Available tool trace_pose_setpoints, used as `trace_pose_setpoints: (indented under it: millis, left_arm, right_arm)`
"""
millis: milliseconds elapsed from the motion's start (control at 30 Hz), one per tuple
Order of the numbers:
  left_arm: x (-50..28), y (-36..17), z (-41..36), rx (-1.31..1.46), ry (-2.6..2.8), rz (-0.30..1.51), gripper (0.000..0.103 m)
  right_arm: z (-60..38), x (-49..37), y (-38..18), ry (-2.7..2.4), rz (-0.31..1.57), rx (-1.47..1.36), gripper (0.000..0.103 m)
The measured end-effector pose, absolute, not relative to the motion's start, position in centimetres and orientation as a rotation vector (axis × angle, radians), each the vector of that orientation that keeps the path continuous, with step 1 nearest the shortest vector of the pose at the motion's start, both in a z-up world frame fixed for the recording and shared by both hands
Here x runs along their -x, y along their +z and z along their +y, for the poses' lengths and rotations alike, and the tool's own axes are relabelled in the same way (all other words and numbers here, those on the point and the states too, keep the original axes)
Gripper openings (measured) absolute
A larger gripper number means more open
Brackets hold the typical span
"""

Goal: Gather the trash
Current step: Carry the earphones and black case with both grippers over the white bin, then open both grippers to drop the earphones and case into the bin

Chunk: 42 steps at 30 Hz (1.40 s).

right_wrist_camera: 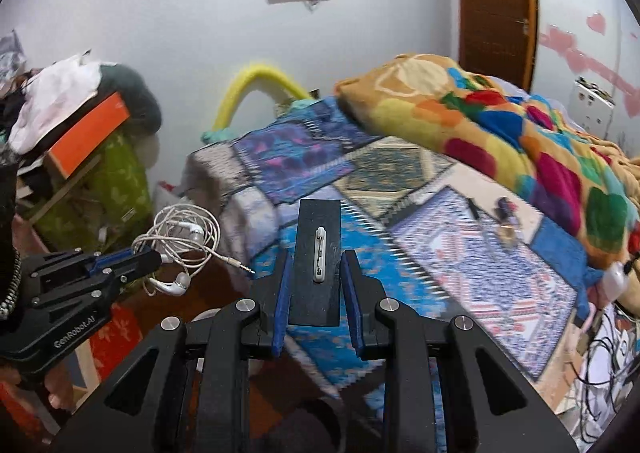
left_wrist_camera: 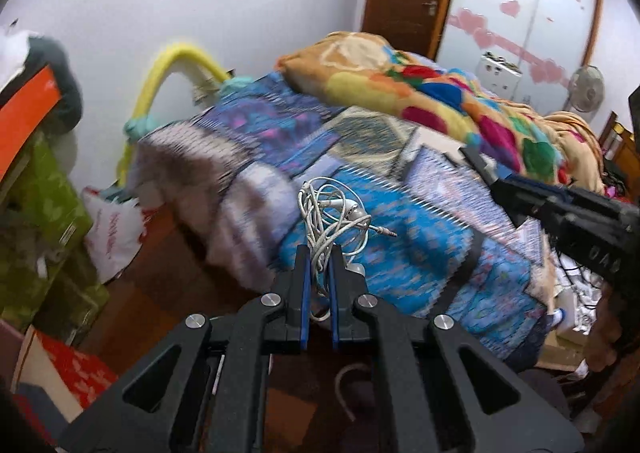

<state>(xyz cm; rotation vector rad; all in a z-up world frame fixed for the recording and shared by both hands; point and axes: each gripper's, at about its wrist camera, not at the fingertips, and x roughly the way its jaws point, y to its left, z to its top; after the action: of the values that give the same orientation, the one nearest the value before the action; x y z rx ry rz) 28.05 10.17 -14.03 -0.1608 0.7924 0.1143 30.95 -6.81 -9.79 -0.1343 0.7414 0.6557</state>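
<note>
Earphones (left_wrist_camera: 334, 221) clamped in my left tool (left_wrist_camera: 319, 257); black slab (right_wrist_camera: 317, 257) gripped lengthwise in my right tool (right_wrist_camera: 316, 285); white bag (left_wrist_camera: 114, 231) at nine o'clock, nearer my left.

Patchwork-covered bed (right_wrist_camera: 400, 213), colourful blanket (right_wrist_camera: 500, 125), small dark items (right_wrist_camera: 504, 217)

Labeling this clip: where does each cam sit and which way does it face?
Left wrist: on the left gripper, looking down along its fingers over the bed; it is shut on tangled white earphones. The right gripper enters from the right edge.
Right wrist: on the right gripper, also aimed at the bed; it is shut on a black rectangular piece. The left gripper, with the earphones, shows at the left edge.
Shared: bed, colourful blanket, yellow tube, each other's gripper.
</note>
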Motion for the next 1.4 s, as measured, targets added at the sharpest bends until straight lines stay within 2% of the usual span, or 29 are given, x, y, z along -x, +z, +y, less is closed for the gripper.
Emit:
trace_pose_setpoints:
  millis: [533,967,1233,1300,1333,1367,1400]
  left_arm:
    - [-22.7,-26.3,21.6,0.287,0.304,0.996,0.007]
    - [-23.5,-36.9,25.9,0.374,0.342,1.198,0.007]
    - [-25.5,-40.3,27.0,0.398,0.344,1.251,0.007]
    - [-26.0,-40.2,27.0,0.402,0.333,1.234,0.013]
    - [-26.2,-40.1,27.1,0.407,0.335,1.235,0.016]
    - [-26.2,-40.2,27.2,0.417,0.336,1.240,0.025]
    - [-26.3,-40.2,27.4,0.439,0.336,1.237,0.031]
  right_arm:
    - [6.4,-27.9,-17.0,0.848,0.888,0.284,0.022]
    - [14.6,-28.1,-27.4,0.928,1.118,0.438,0.023]
    - [17.8,-29.0,-31.4,1.009,1.259,0.434,0.023]
    - [17.8,-29.4,-31.6,1.018,1.281,0.415,0.027]
    - [17.7,-29.6,-31.5,1.011,1.275,0.406,0.033]
    - [17.5,-29.7,-31.4,1.002,1.267,0.403,0.042]
    - [17.3,-29.7,-31.3,0.997,1.258,0.398,0.045]
